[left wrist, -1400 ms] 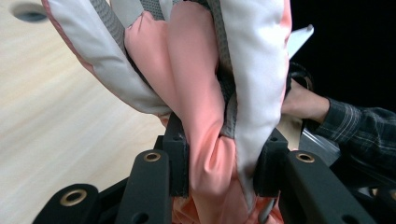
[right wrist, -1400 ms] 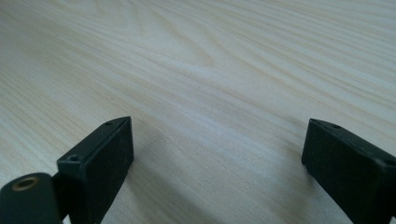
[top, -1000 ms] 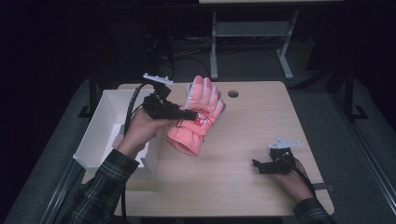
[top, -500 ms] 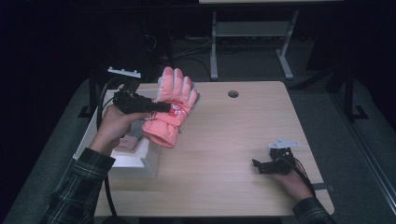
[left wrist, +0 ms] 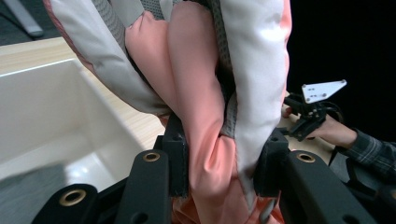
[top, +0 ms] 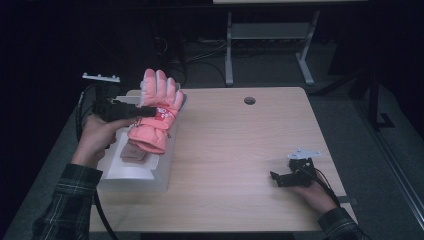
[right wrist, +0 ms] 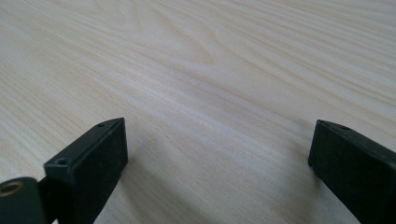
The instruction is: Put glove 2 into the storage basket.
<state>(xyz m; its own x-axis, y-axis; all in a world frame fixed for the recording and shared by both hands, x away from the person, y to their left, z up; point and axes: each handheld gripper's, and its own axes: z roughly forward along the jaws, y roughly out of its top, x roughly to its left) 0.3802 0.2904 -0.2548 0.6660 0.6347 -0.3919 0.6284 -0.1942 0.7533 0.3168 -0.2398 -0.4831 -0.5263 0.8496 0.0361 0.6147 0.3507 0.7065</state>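
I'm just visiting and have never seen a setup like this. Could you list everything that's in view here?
Glove: one, pink and grey, held up over the box.
Box: one, white, at the table's left edge.
Brown item: one, in the box; unclear what.
Table: one, light wood, with a dark hole near its far edge.
Left gripper: black, shut on the glove.
Right gripper: black, open, resting low on the table.
Sleeves: two, plaid.
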